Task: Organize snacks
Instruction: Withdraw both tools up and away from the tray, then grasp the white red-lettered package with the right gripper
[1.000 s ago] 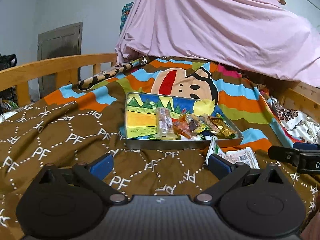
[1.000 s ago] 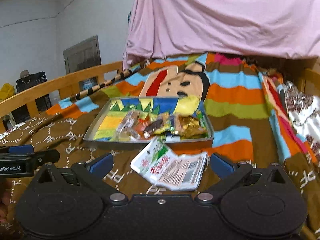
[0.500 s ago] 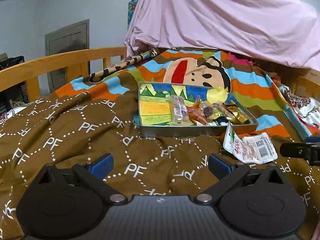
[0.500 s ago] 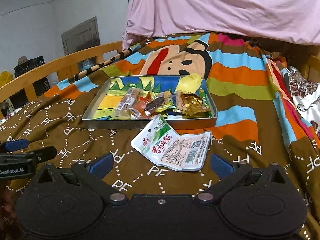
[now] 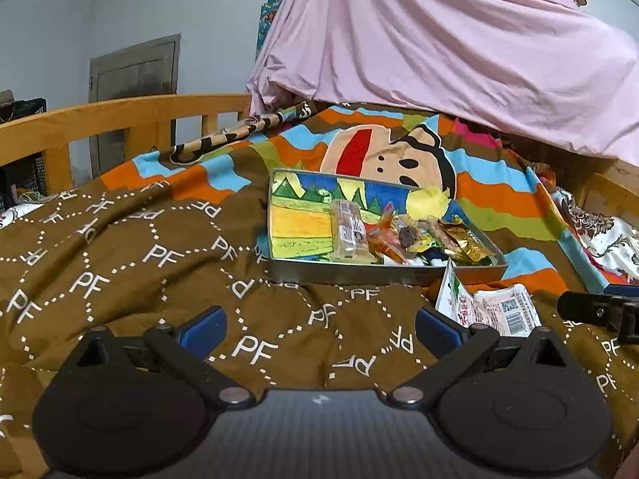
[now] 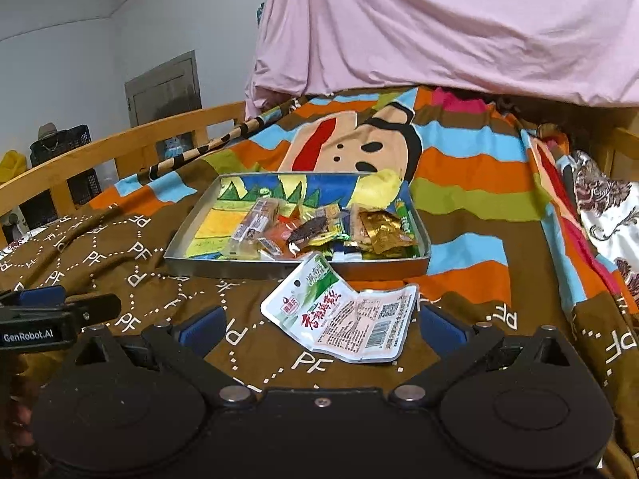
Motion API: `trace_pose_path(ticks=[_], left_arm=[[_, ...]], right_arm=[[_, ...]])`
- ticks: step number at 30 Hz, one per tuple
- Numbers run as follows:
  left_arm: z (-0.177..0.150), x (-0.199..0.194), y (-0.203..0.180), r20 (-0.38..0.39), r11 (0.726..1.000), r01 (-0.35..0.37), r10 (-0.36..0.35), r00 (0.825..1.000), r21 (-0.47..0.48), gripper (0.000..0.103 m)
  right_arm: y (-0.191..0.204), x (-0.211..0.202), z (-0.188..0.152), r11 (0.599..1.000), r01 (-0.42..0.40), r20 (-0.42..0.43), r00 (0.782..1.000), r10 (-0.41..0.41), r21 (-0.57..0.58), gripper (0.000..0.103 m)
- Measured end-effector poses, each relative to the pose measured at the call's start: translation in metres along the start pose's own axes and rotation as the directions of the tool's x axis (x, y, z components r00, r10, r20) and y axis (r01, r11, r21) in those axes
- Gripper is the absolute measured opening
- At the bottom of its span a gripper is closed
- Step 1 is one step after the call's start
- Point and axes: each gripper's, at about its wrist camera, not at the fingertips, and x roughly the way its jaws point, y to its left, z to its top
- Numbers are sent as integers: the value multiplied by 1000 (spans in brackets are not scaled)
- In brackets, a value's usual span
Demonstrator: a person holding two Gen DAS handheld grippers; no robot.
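Observation:
A shallow metal tray (image 6: 255, 267) with a painted bottom lies on the bed and holds several wrapped snacks (image 6: 319, 231). In front of its near rim a white and green snack packet (image 6: 343, 317) lies flat on the brown blanket. My right gripper (image 6: 319, 325) is open, its blue pads on either side of the packet without touching it. My left gripper (image 5: 319, 325) is open over bare blanket, left of the same packet (image 5: 487, 311). The tray (image 5: 359, 275) sits just beyond.
A wooden bed rail (image 5: 120, 115) runs along the left. A pink sheet (image 6: 439, 28) hangs over the far end of the bed. The striped cartoon blanket (image 6: 459, 167) covers the far and right side. A patterned pillow (image 6: 607, 207) lies at right.
Both grippers have shifted a little and drawn back toward the packet; the right one now frames the packet more closely. The packet and tray have stayed put.

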Motion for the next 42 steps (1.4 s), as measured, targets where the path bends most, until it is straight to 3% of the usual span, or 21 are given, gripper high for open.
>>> trace_pose_path(ticks=[3, 9, 16, 19, 21, 24, 30, 35, 42], left_arm=[[0, 7, 2, -28, 1000, 2, -2, 1000, -15, 103], [5, 19, 3, -48, 997, -69, 68, 997, -24, 103], [7, 25, 8, -62, 996, -89, 87, 994, -29, 103], [7, 31, 4, -70, 998, -67, 66, 995, -8, 103], [4, 36, 1, -75, 999, -44, 44, 996, 3, 103], [1, 48, -5, -96, 1000, -8, 8, 995, 4, 103], [1, 73, -16, -105, 990, 133, -138, 985, -50, 103], [6, 92, -31, -121, 984, 175, -176, 977, -18, 103], [9, 120, -35, -173, 967, 251, -255, 951, -46, 103]], right_arm=[[0, 6, 1, 1000, -5, -18, 1000, 5, -4, 103], [4, 20, 4, 999, -16, -54, 998, 14, -36, 103], [-4, 32, 17, 992, -86, 11, 996, 87, -93, 103], [-10, 43, 25, 967, -153, -6, 988, 155, -205, 103], [-14, 58, 27, 933, -205, -83, 978, 189, -295, 103], [-21, 77, 26, 911, -213, -160, 973, 166, -354, 103], [-41, 94, 28, 940, -175, -243, 964, 104, -293, 103], [-44, 102, 17, 912, -185, -300, 951, 72, -366, 103], [-48, 131, 10, 931, -267, -431, 892, 141, -248, 103]])
